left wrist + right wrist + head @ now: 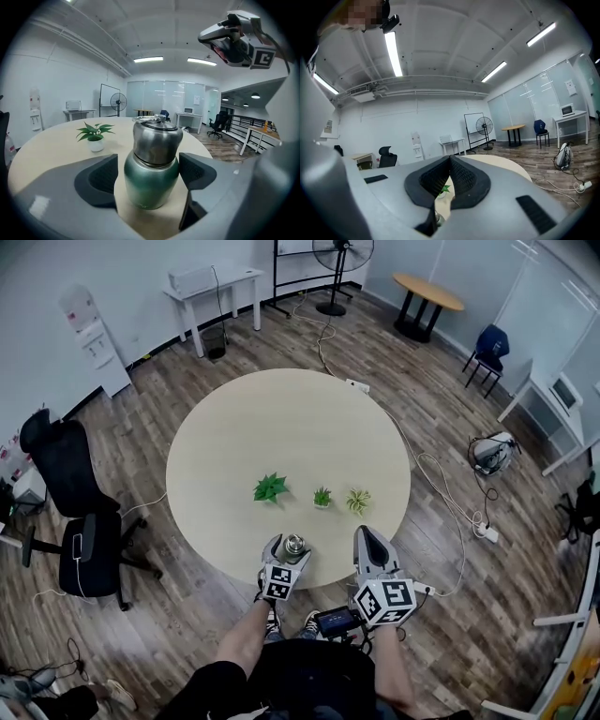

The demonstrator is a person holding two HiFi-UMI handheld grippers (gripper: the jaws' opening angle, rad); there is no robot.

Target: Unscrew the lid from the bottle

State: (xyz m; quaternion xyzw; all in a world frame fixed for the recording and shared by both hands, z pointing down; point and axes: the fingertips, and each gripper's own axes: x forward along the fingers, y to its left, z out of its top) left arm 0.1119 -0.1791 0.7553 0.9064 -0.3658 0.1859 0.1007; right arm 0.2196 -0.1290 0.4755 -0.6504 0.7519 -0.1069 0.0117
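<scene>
A green metal bottle (pixel 295 545) with a silver screw lid (pixel 154 140) stands upright near the front edge of the round beige table (pixel 281 427). My left gripper (pixel 290 550) is open around it. In the left gripper view the bottle (pixel 150 183) sits between the two dark pads (pixel 101 178), with a thin strip of table showing on the left side. My right gripper (pixel 368 538) is to the right of the bottle, apart from it, and shut with nothing in it. The right gripper (pixel 450 161) shows its pads pressed together, and it hangs high in the left gripper view (pixel 234 37).
Three small potted plants (pixel 271 488) (pixel 322 497) (pixel 357 501) stand in a row mid-table, beyond the bottle. A black office chair (pixel 75 512) is left of the table. Cables (pixel 441 484) run over the floor on the right.
</scene>
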